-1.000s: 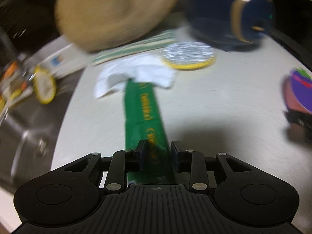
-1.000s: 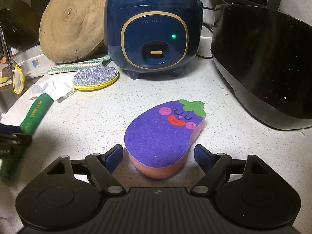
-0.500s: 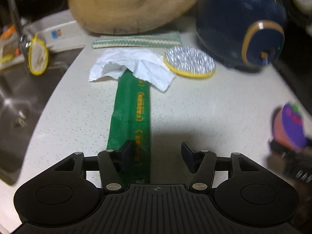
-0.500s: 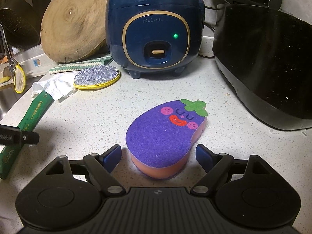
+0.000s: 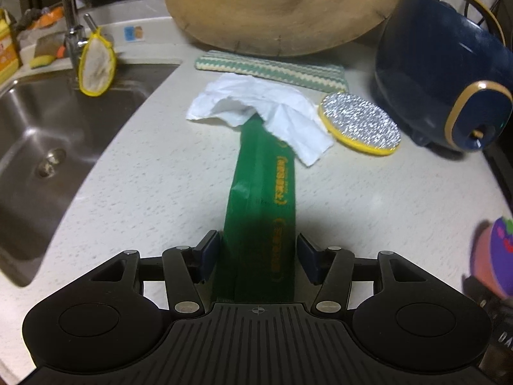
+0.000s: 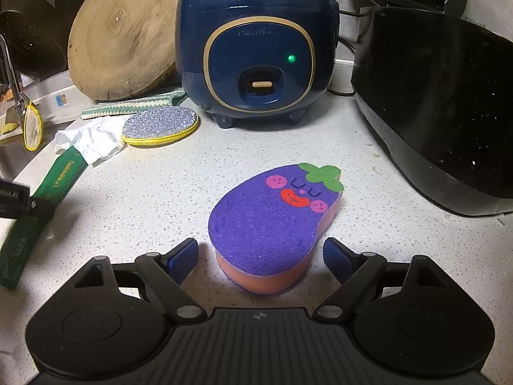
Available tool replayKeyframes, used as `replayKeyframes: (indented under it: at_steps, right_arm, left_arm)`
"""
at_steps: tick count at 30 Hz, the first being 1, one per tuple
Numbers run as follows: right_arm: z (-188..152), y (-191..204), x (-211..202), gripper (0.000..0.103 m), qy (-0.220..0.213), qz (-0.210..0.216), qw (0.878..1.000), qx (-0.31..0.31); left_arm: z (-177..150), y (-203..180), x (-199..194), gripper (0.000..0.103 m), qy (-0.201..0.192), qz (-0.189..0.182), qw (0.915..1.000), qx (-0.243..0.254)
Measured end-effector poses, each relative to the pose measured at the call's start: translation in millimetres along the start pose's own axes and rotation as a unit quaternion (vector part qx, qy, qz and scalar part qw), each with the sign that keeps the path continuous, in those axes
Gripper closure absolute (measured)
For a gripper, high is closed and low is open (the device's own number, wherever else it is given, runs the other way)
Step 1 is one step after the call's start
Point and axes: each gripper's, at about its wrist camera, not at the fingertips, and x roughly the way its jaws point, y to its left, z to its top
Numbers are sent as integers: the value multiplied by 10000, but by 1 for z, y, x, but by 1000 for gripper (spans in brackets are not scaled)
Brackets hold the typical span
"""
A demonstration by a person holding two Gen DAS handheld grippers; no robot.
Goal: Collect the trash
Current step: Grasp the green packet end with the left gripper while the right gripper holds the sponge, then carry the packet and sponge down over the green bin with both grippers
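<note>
A long green wrapper (image 5: pixel 261 205) with yellow print lies on the white counter, its far end under a crumpled white tissue (image 5: pixel 263 112). My left gripper (image 5: pixel 259 258) is open, its fingers on either side of the wrapper's near end, not closed on it. In the right wrist view the wrapper (image 6: pixel 48 192) and tissue (image 6: pixel 93 138) lie at the left. My right gripper (image 6: pixel 261 256) is open around the near end of a purple eggplant-shaped sponge (image 6: pixel 272 221), not touching it.
A steel sink (image 5: pixel 41 147) lies left of the counter. A round glittery scrubber (image 5: pixel 359 122), a striped cloth (image 5: pixel 272 69), a wooden board (image 6: pixel 125 35), a blue rice cooker (image 6: pixel 259 48) and a black appliance (image 6: pixel 442 106) stand at the back and right.
My left gripper was shut on the green wrapper a second ago, then opened; the wrapper now lies between its open fingers. The right gripper has hardly moved.
</note>
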Motion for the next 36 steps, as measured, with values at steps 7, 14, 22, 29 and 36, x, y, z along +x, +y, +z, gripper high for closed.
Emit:
replayKeyframes:
  at_steps: [7,14,22,29,36]
  right_arm:
    - [-1,2,0,16,11,-7,10000,-24]
    - [0,2,1,16,22,1,10000,-39]
    - [3,1,3,16,47,-33,10000,-45]
    - [12,0,8,17,30,-284,9994,-213]
    - [24,-1,-14,33,132,129,9994,286]
  left_arm:
    - [6,-9,8,45,-62,-68,9999,129]
    - [2,-11,5,56,-80,-169,9994,304]
    - [-2,-5,-5,82,-114,-512,9979,369]
    - [-21,9,-30,84,-271,-843,9952,424]
    - [-46,44,-72,84,-485,-1278,9900,361]
